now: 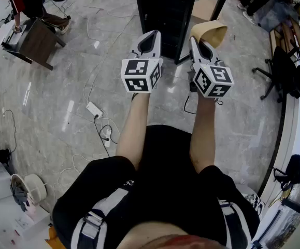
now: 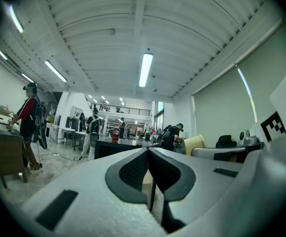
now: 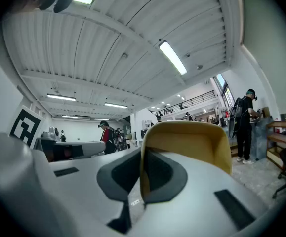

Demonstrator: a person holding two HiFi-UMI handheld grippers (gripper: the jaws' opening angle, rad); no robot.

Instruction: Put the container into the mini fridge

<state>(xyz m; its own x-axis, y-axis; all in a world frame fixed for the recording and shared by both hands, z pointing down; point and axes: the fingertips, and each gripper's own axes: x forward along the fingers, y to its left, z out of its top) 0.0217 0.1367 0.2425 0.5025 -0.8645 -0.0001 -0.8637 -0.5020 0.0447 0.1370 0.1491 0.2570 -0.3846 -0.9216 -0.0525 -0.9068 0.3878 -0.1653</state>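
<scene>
Container [image 3: 187, 137] wall clamped in right tongs [image 3: 142, 174], left tongs [image 2: 148, 169] pressed together, clamp plain only in right gripper view.

Black fridge [image 1: 162, 9] ahead, open floor [image 1: 61, 87] leftward

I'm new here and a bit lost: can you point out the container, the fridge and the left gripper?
container [image 1: 212, 33]: head view, on its tan curved wall.
fridge [image 1: 162, 12]: head view, on its black side.
left gripper [image 1: 151, 35]: head view, at the tips of its shut jaws.
</scene>
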